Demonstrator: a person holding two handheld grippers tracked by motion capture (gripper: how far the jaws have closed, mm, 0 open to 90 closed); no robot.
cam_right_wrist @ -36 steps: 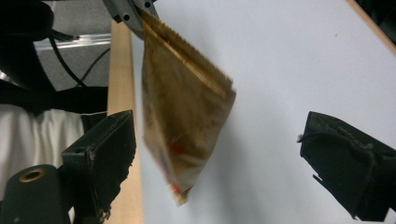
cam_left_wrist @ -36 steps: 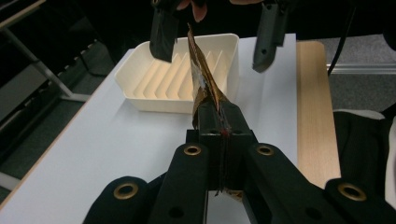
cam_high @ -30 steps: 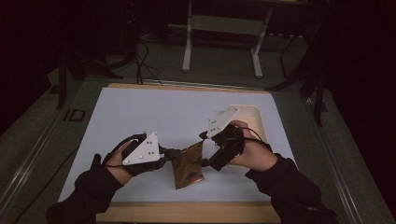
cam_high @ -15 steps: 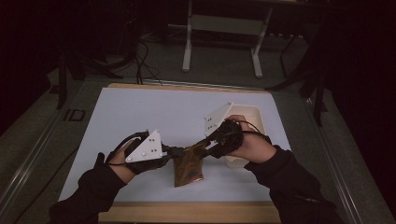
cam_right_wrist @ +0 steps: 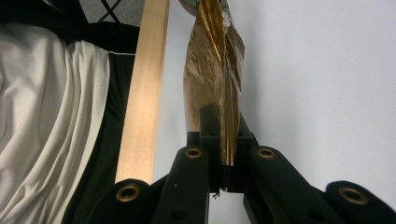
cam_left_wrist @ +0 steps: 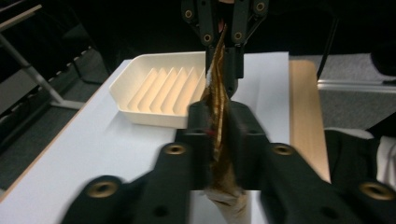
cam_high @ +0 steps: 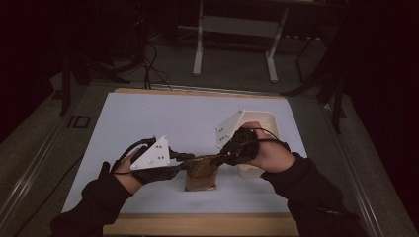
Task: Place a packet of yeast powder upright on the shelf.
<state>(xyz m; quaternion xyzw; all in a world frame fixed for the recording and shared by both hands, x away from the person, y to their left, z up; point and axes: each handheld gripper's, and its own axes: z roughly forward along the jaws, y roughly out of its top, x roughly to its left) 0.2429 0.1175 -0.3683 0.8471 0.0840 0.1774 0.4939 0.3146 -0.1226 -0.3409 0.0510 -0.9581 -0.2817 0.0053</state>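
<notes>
Above the table [cam_high: 148, 118], both hand-held grippers clamp a golden foil packet [cam_high: 201, 170]: left [cam_high: 190, 164] just loosening, right [cam_high: 221, 159] just tightening.

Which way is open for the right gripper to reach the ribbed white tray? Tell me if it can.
Probably yes. The ribbed white tray lies right beside the right gripper with nothing between them. But that gripper is shut on the golden foil packet, which the left gripper also pinches, so the packet would have to come along.
</notes>
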